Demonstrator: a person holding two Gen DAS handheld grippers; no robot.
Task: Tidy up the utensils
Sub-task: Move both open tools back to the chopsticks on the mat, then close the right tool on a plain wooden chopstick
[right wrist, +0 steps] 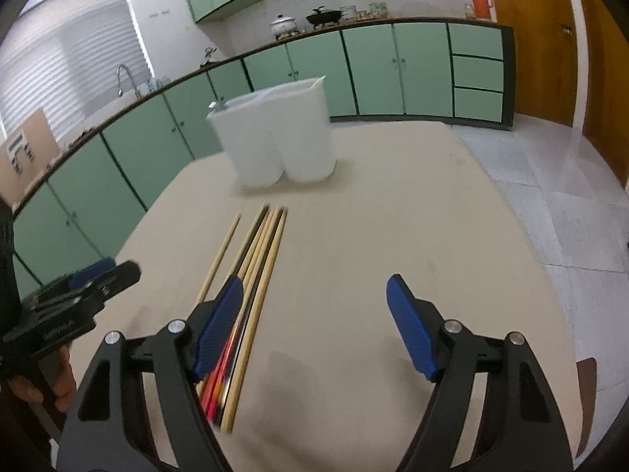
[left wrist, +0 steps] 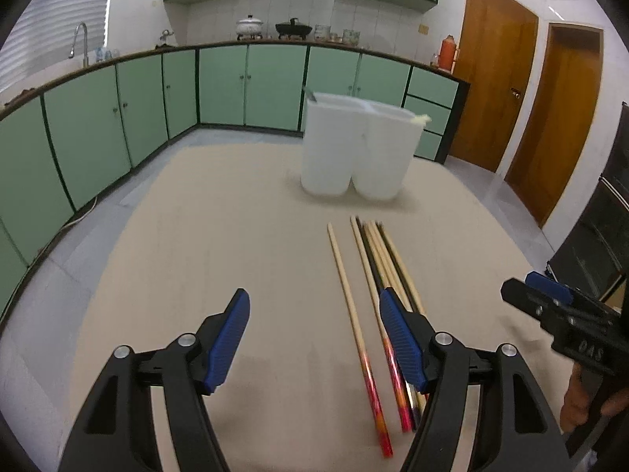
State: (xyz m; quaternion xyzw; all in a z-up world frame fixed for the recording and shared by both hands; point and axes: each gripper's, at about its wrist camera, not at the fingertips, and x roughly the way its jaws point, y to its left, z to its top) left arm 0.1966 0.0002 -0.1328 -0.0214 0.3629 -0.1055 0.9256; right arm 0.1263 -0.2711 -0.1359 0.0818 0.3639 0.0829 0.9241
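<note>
Chopsticks (left wrist: 373,295) lie bundled near the table's (left wrist: 216,236) middle, the white holder (left wrist: 354,149) beyond, both the left gripper (left wrist: 314,338) and right gripper (right wrist: 314,330) spread empty; best to pinch one pair squarely mid-shaft.

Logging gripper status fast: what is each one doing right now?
Left gripper: open, holding nothing, chopsticks beside its right finger.
Right gripper: open, holding nothing.
</note>
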